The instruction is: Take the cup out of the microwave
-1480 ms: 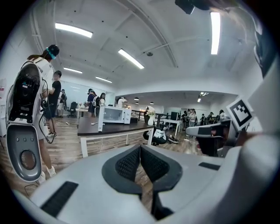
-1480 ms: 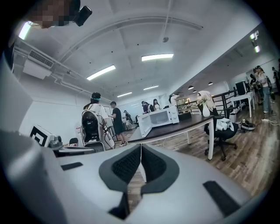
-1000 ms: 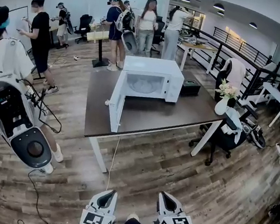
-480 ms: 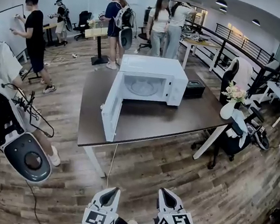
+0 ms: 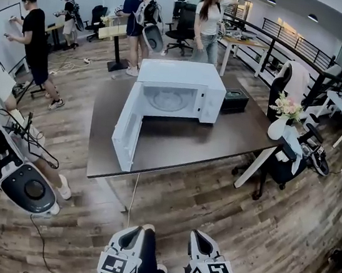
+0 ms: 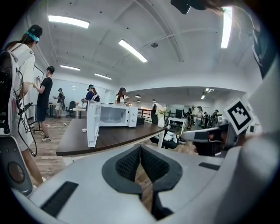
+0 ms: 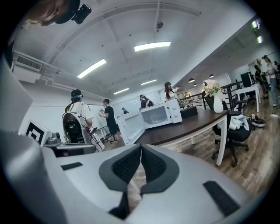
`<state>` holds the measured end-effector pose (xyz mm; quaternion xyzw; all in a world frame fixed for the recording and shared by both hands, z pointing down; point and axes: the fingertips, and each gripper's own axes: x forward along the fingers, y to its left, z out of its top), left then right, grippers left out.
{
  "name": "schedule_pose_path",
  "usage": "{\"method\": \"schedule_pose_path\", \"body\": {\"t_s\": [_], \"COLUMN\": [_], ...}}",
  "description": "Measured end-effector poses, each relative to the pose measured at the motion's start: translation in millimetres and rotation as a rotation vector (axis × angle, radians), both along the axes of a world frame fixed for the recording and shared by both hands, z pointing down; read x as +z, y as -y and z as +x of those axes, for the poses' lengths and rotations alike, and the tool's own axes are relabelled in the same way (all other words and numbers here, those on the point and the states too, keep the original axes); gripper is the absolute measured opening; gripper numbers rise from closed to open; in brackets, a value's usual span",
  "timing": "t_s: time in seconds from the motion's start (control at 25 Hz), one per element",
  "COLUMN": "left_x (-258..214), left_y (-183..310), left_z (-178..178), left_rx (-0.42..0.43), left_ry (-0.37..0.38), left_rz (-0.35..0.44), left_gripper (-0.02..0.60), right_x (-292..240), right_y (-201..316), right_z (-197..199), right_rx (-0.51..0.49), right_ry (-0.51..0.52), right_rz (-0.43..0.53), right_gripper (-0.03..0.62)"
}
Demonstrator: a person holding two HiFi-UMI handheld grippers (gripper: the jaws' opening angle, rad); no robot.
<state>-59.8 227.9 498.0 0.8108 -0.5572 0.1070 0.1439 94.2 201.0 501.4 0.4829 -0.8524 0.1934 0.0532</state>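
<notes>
A white microwave (image 5: 177,83) stands on a dark brown table (image 5: 221,140), its door (image 5: 125,134) swung wide open to the left. Its cavity (image 5: 167,99) looks pale, and I cannot make out a cup inside from here. Both grippers hang low at the bottom of the head view, well short of the table. My left gripper (image 5: 132,234) and right gripper (image 5: 197,239) are both shut with nothing in them. The microwave (image 6: 114,115) shows far ahead of the left gripper (image 6: 140,148), and the microwave (image 7: 162,114) likewise beyond the right gripper (image 7: 141,148).
A black box (image 5: 234,101) and a white vase of flowers (image 5: 279,119) sit on the table's right side. An office chair (image 5: 281,164) stands by its right corner. A cable (image 5: 132,197) hangs off the front edge. A person with backpack gear (image 5: 9,167) is at left; other people stand behind.
The table and microwave have drawn nearer and sit larger in the head view. Both grippers stay shut at the bottom of the frame.
</notes>
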Motion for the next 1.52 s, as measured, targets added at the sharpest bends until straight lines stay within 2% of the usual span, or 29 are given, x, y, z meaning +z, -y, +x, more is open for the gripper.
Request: {"method": "schedule_pose_path", "body": {"t_s": [0.44, 0.68, 1.08, 1.32, 1.52], "left_x": [12.7, 10.0, -5.5, -2.6, 0.7], "left_y": [67.4, 136.6, 276.9, 337.6, 368.8], "left_z": [0.7, -0.4, -10.6, -17.1, -16.0], "left_rx": [0.021, 0.056, 0.119, 0.156, 0.186], "left_ry": [-0.005, -0.01, 0.02, 0.019, 0.016], "left_rz": [-0.03, -0.022, 0.008, 0.019, 0.041], "left_gripper": [0.006, 0.006, 0.006, 0.006, 0.006], "right_x": [17.1, 16.9, -1.6, -0.9, -1.2], "right_y": [60.1, 121.2, 255.0, 315.9, 349.6], "right_z": [8.7, -1.8, -24.0, -37.2, -44.4], "right_rx": [0.046, 0.047, 0.079, 0.099, 0.113], "right_ry": [-0.013, -0.026, -0.029, -0.047, -0.051], "right_rz": [-0.051, -0.057, -0.037, -0.03, -0.01], "right_gripper": [-0.006, -0.006, -0.006, -0.006, -0.006]}}
